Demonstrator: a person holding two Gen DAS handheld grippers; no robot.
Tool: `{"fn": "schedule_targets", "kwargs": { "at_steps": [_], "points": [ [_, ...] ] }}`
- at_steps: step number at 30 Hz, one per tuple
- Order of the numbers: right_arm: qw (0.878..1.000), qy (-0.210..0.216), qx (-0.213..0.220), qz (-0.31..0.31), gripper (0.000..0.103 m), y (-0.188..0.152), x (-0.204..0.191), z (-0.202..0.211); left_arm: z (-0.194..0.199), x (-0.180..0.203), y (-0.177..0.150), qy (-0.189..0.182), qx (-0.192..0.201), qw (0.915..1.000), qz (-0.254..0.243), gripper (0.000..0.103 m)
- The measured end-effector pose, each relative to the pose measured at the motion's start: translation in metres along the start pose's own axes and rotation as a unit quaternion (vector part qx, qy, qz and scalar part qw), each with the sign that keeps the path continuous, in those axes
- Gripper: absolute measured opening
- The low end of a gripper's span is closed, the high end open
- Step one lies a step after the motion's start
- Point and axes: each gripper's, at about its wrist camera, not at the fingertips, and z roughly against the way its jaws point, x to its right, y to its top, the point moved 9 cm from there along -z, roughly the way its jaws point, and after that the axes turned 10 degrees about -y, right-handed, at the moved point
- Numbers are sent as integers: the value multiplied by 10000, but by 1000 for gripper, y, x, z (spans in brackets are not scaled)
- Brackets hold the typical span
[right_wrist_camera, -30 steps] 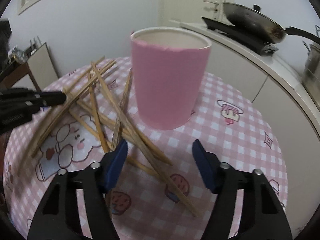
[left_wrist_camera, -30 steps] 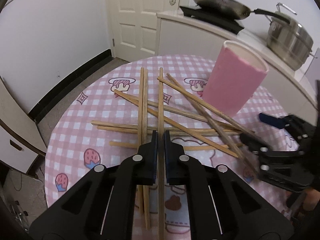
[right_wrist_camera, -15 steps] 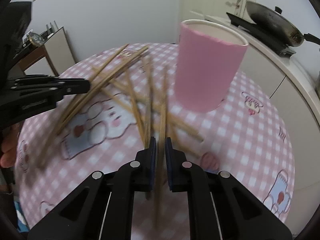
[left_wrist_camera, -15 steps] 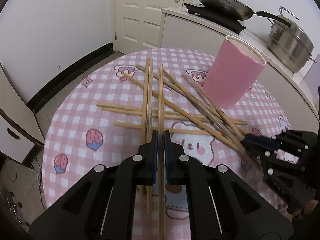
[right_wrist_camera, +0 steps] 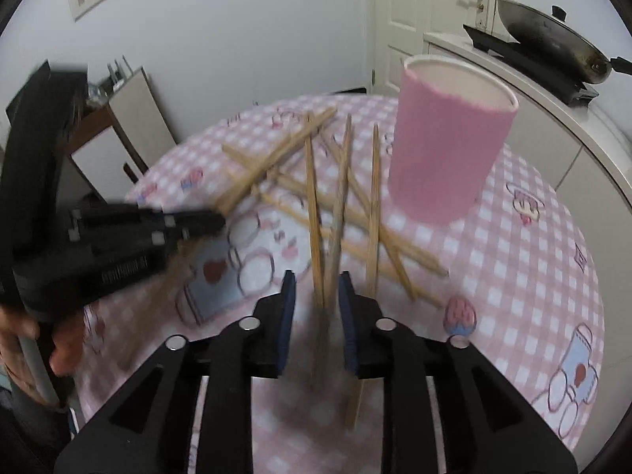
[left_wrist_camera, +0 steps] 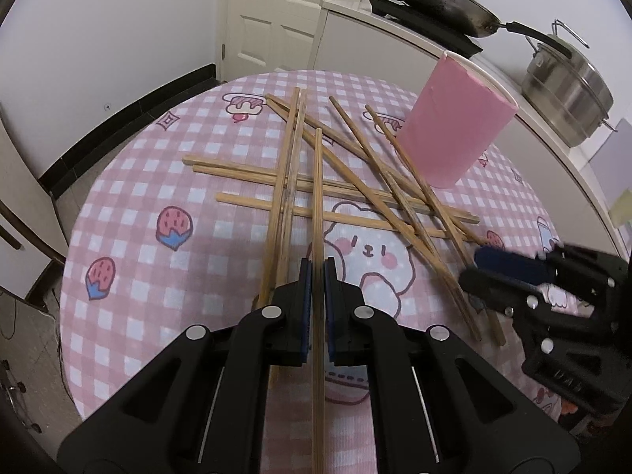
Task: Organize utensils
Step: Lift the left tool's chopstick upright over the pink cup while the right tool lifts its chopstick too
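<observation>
**Left wrist and right wrist: chopsticks in hand, cup waiting**

Left wrist view: the left tongs (left_wrist_camera: pixel 317 276) are clamped on a single wooden chopstick (left_wrist_camera: pixel 318 205), gripped well back from its far tip, so most of its length runs forward over the heap of chopsticks (left_wrist_camera: pixel 379 193) lying crossed on the pink checked bench (left_wrist_camera: pixel 130 197). The pink cup (left_wrist_camera: pixel 454 130) stands upright at the far right of the heap, just beside it. The right tongs (left_wrist_camera: pixel 480 268) sit at the near ends of two sticks.

Right wrist view: the right tongs (right_wrist_camera: pixel 316 288) are opening; two chopstick ends (right_wrist_camera: pixel 322 276) lie between the pads, apparently not pinched. The picture is blurred here.

These sticks look light, stiff and smooth, so a single one may pivot or slip in a narrow grip. Taking hold nearer the middle should keep it level; a grip near one end suits dropping it upright into the cup, which looks light enough to tip.
</observation>
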Motion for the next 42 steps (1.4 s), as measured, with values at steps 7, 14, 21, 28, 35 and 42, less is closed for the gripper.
{"fn": "schedule_targets", "kwargs": {
  "at_steps": [7, 14, 21, 28, 35, 42],
  "points": [
    [9995, -249, -112, -180, 23, 20, 16, -28, -9, -3, 4, 27, -86, 9999, 66, 7],
    [9999, -119, -87, -53, 21, 28, 8, -33, -13, -2, 10, 20, -78, 10000, 38, 7],
    [9993, -320, -183, -25, 16, 44, 12, -55, -17, -4, 15, 18, -115, 9999, 41, 7],
    [9990, -270, -360, 76, 13, 47, 12, -69, -27, -7, 13, -64, -301, 9995, 116, 7],
    [9990, 41, -440, -20, 5, 56, 8, -75, -31, -8, 20, -191, -407, 9989, 147, 7],
    [9990, 380, -106, -205, 5, 62, 6, -51, -22, -10, 31, -274, -111, 9993, 249, 7]
  ]
}}
